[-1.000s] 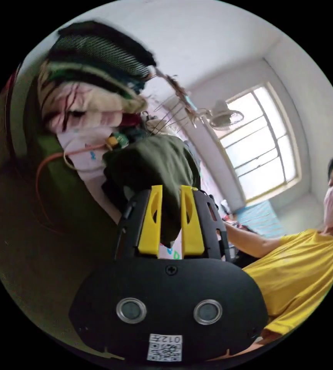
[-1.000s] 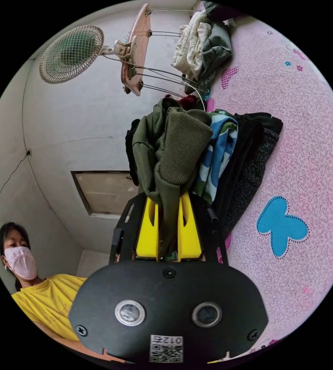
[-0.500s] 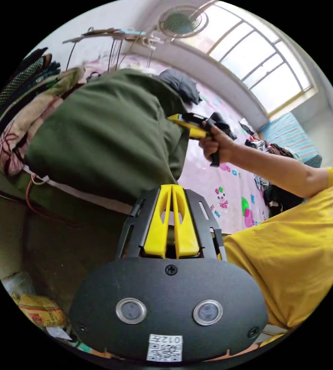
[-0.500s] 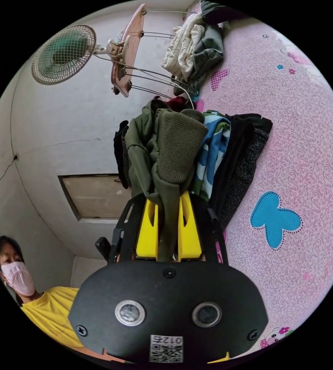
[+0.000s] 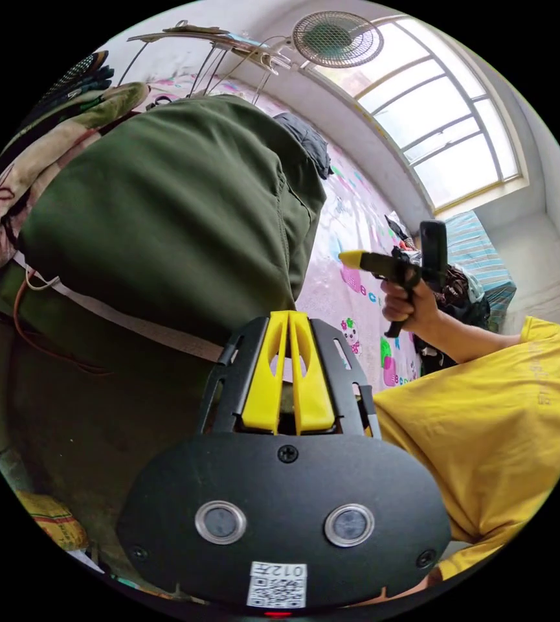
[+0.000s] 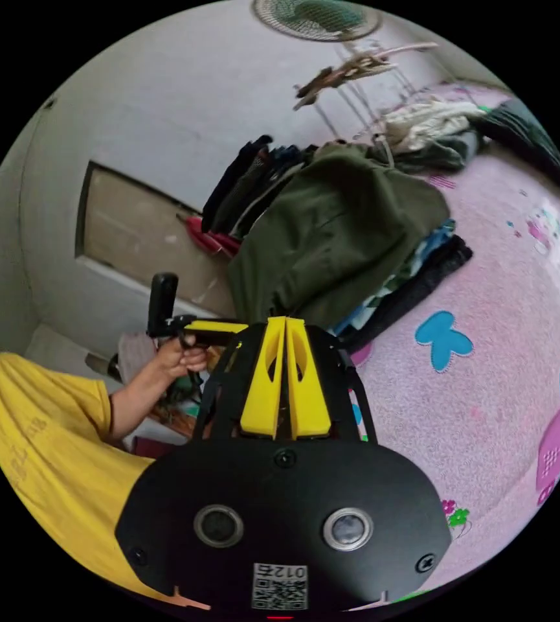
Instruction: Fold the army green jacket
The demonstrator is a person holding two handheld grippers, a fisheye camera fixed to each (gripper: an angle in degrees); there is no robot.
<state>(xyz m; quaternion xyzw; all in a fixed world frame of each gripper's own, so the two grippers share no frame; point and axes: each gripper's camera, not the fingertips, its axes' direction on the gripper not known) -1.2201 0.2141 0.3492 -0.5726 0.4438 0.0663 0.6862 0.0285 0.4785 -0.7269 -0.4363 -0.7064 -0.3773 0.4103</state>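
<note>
Item 1. Left gripper [image 5: 287,317], lower centre of the left gripper view: yellow jaws together, nothing between them. A second earlier they were clamped on green cloth; half a second earlier they were already empty.

Item 2. Right gripper [image 6: 285,322], lower centre of the right gripper view: jaws together and empty. Half a second earlier they still pinched a ribbed cuff of the garment; the release was the latest change. The same gripper [image 5: 351,258] appeared right of centre in the left gripper view, held in the person's hand [image 5: 410,310] and drawn clear of the cloth it had touched.

Item 3. Person's yellow shirt [image 5: 500,427], lower right of the left gripper view.

Item 4. Army green jacket [image 5: 163,214], upper left and centre of the left gripper view; centre of the right gripper view [image 6: 331,240]. It lay as a compact bundle on top of a stack of folded clothes [image 6: 415,278], apart from both grippers.

Item 5. Bed with pink patterned sheet [image 6: 487,389], right side of the right gripper view, carrying the stack.

Item 6. Wall fan [image 5: 336,39] and window [image 5: 448,136], top and upper right of the left gripper view.

Assessment: with both grippers let go and the jacket resting on the stack, the fold looked finished or nearly so.
</note>
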